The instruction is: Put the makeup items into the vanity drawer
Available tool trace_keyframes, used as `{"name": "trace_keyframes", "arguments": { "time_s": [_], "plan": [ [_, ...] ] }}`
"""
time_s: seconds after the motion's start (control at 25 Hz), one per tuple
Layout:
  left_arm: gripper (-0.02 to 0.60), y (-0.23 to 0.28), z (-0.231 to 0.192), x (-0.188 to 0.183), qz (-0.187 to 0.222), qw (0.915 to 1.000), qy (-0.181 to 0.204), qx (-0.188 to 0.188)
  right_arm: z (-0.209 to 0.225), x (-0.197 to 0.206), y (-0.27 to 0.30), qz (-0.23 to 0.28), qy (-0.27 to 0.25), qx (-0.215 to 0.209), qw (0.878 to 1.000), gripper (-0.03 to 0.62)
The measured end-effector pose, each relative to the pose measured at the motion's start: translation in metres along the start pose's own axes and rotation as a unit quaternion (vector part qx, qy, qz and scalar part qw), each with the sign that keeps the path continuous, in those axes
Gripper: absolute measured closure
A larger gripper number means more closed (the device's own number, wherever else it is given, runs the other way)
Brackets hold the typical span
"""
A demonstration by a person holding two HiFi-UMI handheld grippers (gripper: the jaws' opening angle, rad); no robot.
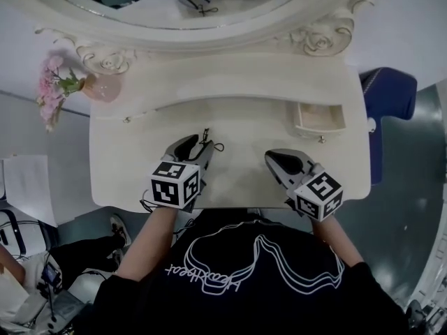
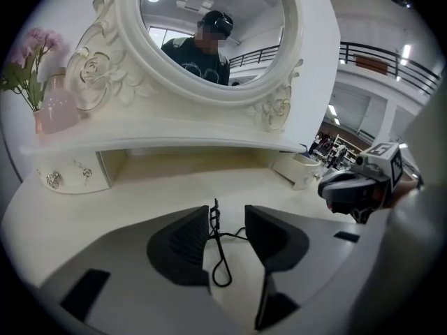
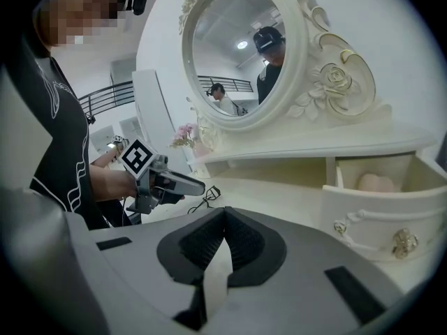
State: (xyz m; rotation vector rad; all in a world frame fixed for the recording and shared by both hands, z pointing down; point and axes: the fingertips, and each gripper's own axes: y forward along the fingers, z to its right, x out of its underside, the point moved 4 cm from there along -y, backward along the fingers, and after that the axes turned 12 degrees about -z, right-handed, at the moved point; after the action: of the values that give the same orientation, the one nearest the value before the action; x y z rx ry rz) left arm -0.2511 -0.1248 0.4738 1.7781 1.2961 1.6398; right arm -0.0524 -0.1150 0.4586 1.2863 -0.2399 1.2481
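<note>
A black eyelash curler (image 1: 209,144) lies on the cream vanity top (image 1: 244,121). My left gripper (image 1: 198,146) stands open over it. In the left gripper view the curler (image 2: 217,246) rests on the tabletop between the spread jaws, close to the left pad, and neither pad presses on it. My right gripper (image 1: 279,160) hovers near the table's front right, shut with nothing in it (image 3: 223,218). The small drawer (image 1: 320,129) at the right stands open. Inside this drawer (image 3: 377,208) I see a pale pink rounded item (image 3: 376,182).
A pink vase (image 1: 103,87) with pink flowers (image 1: 52,93) stands at the back left. The oval mirror (image 1: 209,5) rises behind the shelf. A closed small drawer (image 2: 70,178) sits at the left. A blue chair (image 1: 391,96) stands beyond the table's right edge.
</note>
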Motion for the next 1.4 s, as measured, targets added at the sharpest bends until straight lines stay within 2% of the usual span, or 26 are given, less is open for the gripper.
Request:
{"name": "trace_keyframes", "arguments": {
  "time_s": [0.28,0.6,0.76,1.16,1.4],
  "plan": [
    [0.451,0.022,-0.011,0.006,-0.026,0.9996,0.005,-0.012,0.005,0.004,0.004,-0.005,0.01,0.004,1.0,0.588],
    [0.529,0.026,-0.013,0.008,-0.037,0.9985,0.02,-0.034,0.006,0.009,0.003,-0.009,0.016,0.006,1.0,0.588],
    [0.534,0.025,-0.013,0.009,-0.04,0.9984,0.012,-0.038,0.006,0.012,-0.001,-0.011,0.015,0.008,1.0,0.589],
    [0.549,0.01,0.007,0.007,-0.017,0.999,0.013,-0.041,-0.001,0.019,-0.018,-0.003,0.011,0.01,1.0,0.588],
    [0.551,-0.01,0.036,0.003,0.011,0.999,0.021,-0.039,-0.007,0.027,-0.039,0.009,0.005,0.013,1.0,0.588]
  ]
}}
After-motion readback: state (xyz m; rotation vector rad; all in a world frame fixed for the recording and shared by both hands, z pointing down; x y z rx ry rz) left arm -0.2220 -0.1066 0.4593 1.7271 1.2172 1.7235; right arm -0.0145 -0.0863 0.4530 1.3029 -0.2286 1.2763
